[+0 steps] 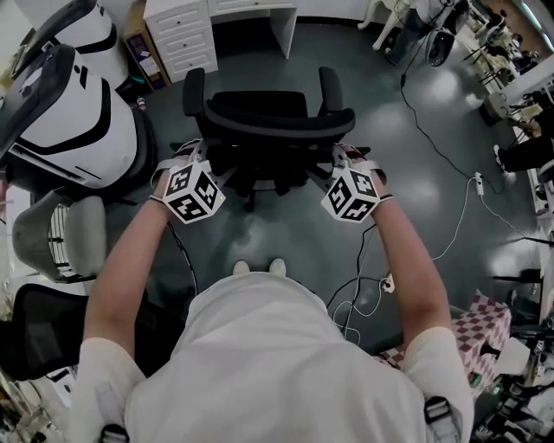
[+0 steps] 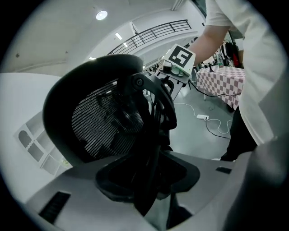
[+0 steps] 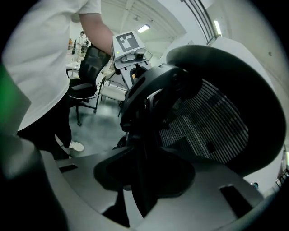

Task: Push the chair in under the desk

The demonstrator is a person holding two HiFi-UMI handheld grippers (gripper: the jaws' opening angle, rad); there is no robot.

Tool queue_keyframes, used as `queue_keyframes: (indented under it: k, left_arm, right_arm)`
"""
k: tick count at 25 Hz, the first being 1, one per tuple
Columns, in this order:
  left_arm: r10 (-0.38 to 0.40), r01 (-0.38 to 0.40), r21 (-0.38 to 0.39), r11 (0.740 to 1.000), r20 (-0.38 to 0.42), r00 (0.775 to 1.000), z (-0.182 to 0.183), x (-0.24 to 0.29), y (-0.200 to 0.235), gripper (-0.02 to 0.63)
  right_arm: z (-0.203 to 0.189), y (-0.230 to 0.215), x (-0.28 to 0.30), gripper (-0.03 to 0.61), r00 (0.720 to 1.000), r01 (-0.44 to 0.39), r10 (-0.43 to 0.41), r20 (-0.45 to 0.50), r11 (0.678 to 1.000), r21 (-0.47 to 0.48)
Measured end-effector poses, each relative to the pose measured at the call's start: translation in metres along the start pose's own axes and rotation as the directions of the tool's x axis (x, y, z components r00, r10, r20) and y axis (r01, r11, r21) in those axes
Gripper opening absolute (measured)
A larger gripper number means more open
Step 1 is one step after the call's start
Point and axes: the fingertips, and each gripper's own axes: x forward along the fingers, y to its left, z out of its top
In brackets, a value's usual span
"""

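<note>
Left hand-held gripper, my right hand-held gripper: both spread astride chair backrest edges; stiff frame, should roll lightly; push here.

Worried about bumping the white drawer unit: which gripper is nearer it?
Left. The left gripper is at the office chair's left side, toward the white drawer unit; the right gripper is at its right side, farther away.

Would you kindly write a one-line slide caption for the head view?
Behind the black office chair, a person holds the left gripper and right gripper at its backrest, white desk ahead.
</note>
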Motion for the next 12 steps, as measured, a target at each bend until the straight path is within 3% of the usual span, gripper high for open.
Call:
queue_keyframes:
  k: [12]
  left_arm:
    - [-0.025, 0.032, 0.112, 0.993, -0.062, 0.998, -0.007, 0.023, -0.008, 0.144]
  right_arm:
    - [-0.001, -0.002, 0.010, 0.120, 0.997, 0.002, 0.000, 0.072, 0.999, -0.033]
